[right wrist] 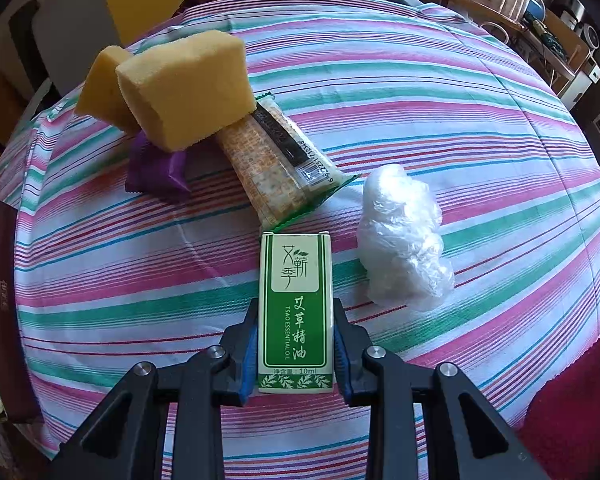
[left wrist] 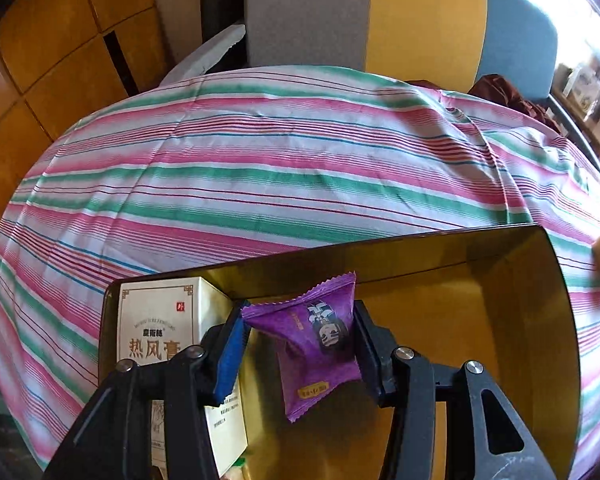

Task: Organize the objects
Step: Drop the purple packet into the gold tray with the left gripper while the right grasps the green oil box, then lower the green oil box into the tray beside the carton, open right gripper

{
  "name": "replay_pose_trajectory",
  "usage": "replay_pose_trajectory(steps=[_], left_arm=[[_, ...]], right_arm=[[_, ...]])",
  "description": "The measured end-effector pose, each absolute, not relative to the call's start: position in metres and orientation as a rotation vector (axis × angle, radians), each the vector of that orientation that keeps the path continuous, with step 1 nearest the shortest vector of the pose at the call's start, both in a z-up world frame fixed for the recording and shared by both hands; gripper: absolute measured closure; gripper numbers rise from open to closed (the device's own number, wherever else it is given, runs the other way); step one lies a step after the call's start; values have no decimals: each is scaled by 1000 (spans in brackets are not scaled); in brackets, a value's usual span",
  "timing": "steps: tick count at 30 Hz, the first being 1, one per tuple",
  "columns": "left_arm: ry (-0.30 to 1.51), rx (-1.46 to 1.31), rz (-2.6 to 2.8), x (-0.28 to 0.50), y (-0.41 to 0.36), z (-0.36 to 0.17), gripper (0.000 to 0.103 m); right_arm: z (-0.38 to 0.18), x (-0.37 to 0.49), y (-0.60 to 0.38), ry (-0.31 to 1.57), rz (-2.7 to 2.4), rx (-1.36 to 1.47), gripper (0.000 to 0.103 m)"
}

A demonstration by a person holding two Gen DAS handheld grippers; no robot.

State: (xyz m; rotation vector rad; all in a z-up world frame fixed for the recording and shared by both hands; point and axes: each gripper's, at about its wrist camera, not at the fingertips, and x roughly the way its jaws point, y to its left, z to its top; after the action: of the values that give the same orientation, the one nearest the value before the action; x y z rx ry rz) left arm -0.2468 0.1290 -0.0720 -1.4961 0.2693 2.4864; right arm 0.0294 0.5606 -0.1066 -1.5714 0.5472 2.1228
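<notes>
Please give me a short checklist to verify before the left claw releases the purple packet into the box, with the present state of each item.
1. Left claw grips the purple snack packet: ok, both pads press its sides.
2. Packet is over the gold-lined box: ok.
3. Free floor in the box beside the white carton: ok.
4. Packet height above the box floor: cannot tell.
5. Right claw holds the green essential oil box securely: ok.
6. Right claw is away from the drop area: cannot tell.
</notes>
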Motion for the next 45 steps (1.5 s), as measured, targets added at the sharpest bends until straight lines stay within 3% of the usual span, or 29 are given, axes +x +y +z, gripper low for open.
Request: replay_pose_trajectory(steps=[9,13,15,22,32,45], left_arm=[[229,-1375,2493,-219,117,-41,51],[228,-1269,2531,-197,102,-16,40],[226,-1264,2548,-193,95,-11,40],[18,-1163,2596,-157,49,23,40],[-60,-1158,2696,-99,-5,14,38],[-180,-1250,2704,-85,-38,-13,38]], right_arm=[[-108,29,571,517,2145,-1593,72],[-109,27,571,490,2141,-1597,72],[-109,27,571,483,2148,-1595,73],[-74,24,538,465,2319,-1525,73],[5,-49,339,413,2824,-1634,73],[-66,-150,154,267,2806,-2040,73]])
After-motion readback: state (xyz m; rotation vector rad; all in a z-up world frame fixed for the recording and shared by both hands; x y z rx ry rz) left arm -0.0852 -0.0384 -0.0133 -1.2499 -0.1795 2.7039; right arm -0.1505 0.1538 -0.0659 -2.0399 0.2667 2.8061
